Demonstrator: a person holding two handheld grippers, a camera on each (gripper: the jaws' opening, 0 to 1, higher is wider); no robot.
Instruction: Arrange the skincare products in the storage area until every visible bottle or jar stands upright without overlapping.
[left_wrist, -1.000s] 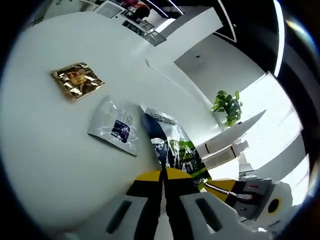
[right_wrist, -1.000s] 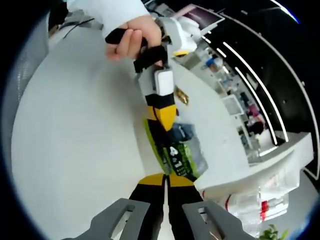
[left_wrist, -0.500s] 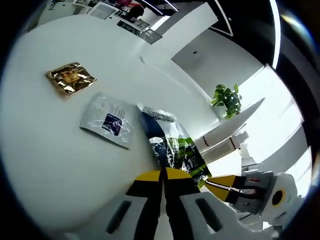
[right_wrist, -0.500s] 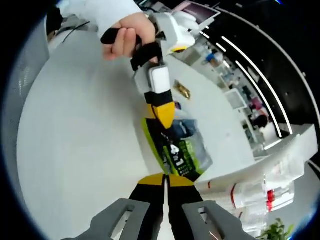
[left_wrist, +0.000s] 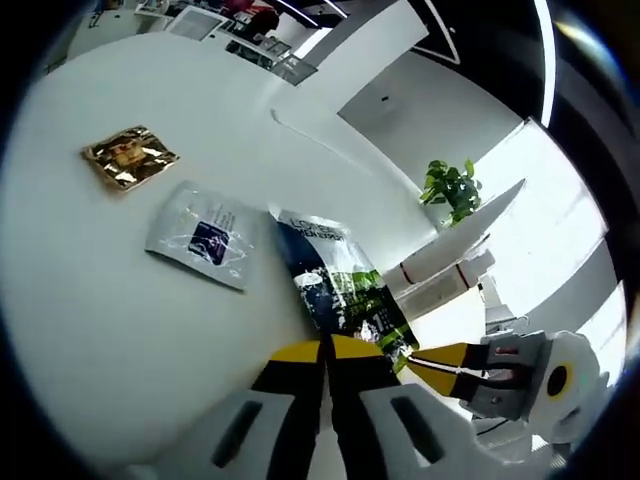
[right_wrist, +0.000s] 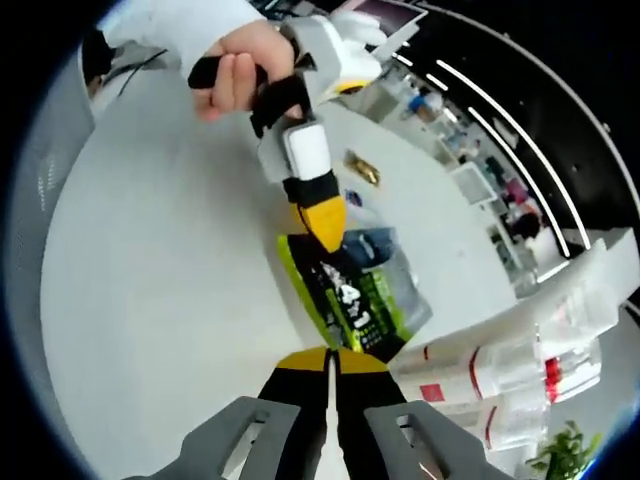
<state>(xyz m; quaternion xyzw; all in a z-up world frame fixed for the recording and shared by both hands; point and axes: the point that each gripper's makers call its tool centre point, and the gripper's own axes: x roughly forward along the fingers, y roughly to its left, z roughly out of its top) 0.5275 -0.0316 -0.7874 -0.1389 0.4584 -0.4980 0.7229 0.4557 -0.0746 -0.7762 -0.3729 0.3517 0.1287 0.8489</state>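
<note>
Both the left gripper (left_wrist: 325, 350) and right gripper (right_wrist: 330, 360) have their jaws pressed together at opposite ends of the green sachet (left_wrist: 345, 295), apparently pinching its edges, probably to lift or reposition it. A hand (right_wrist: 240, 65) holds the left gripper from above the sachet. Just beyond the sachet lie 2 tubes (left_wrist: 440, 285) on their sides; a silver sachet (left_wrist: 200, 235) overlaps it, a gold packet (left_wrist: 125, 158) farther off.

Both views sit low and close over the white table (left_wrist: 90, 300), facing the green packet (left_wrist: 350, 290) (right_wrist: 350, 300) from opposite ends.
</note>
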